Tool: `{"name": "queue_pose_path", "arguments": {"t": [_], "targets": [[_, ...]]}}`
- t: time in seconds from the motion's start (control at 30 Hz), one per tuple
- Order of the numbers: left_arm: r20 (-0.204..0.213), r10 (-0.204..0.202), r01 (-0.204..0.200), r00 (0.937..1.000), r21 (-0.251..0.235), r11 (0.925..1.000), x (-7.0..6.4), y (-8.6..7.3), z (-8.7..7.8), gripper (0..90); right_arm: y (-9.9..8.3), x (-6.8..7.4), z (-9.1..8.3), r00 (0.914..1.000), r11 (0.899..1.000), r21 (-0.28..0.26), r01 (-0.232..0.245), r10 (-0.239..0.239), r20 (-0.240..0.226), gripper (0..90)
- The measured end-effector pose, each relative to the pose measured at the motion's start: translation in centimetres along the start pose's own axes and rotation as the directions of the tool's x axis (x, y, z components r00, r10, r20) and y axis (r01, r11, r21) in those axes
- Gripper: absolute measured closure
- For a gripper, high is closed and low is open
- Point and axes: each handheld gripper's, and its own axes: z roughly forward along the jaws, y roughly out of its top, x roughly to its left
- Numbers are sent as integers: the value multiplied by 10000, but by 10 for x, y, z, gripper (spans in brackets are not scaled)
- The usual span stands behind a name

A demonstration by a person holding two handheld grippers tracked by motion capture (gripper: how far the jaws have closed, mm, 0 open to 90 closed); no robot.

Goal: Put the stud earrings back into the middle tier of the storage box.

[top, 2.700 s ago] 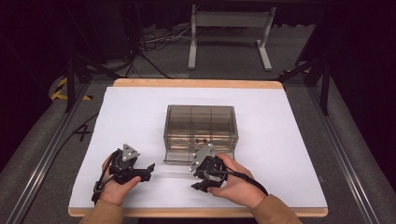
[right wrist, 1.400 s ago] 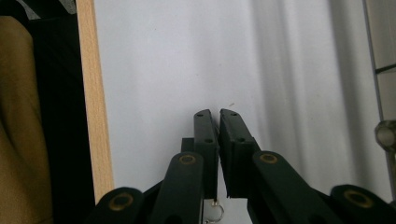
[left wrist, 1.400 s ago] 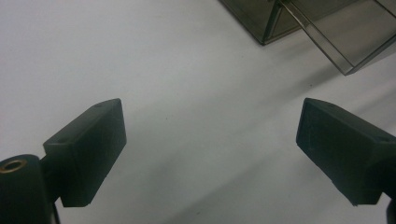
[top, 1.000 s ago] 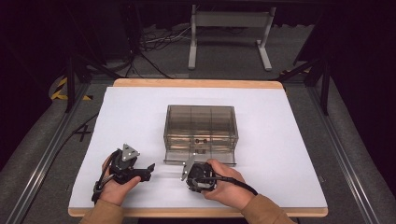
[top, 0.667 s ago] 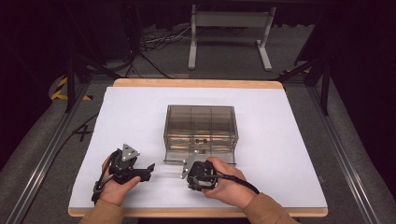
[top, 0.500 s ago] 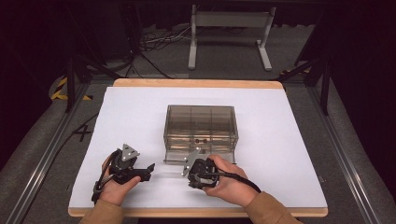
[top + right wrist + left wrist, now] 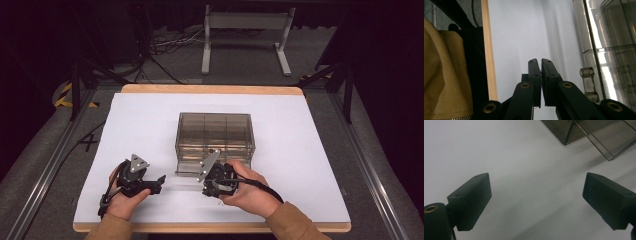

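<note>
While left tongs (image 7: 537, 202) gape, right tongs (image 7: 541, 65) pressed together

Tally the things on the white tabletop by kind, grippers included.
Clear drawer box: 1
Drawer pulled partly out of it: 1
Clear drawer handle: 1
Hand-held grippers: 2, left gripper with jaws wide apart, right gripper with jaws together
Total: 5

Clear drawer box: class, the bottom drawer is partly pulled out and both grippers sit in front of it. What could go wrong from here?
1. The right gripper is shut beside the drawer handle, not on it, so a pull might miss.
2. The left gripper is open and apart from the drawer box, so the box could slide when the drawer is pulled.
</note>
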Motion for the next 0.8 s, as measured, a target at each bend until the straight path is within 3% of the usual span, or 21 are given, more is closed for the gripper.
{"name": "queue_pose_path", "arguments": {"t": [0.5,0.6,0.8], "targets": [[-6,40,-40,10000,35,10000,0,0,0,92,5,-4,-17,9998,9989,-440,-150,154,80,869],[-4,33,-33,10000,41,10000,0,0,0,92,7,-5,-19,9986,9977,-483,-471,481,202,869],[-3,44,-44,10000,44,10000,0,0,0,93,9,-9,-25,9971,9962,-554,-673,692,327,869]]}}
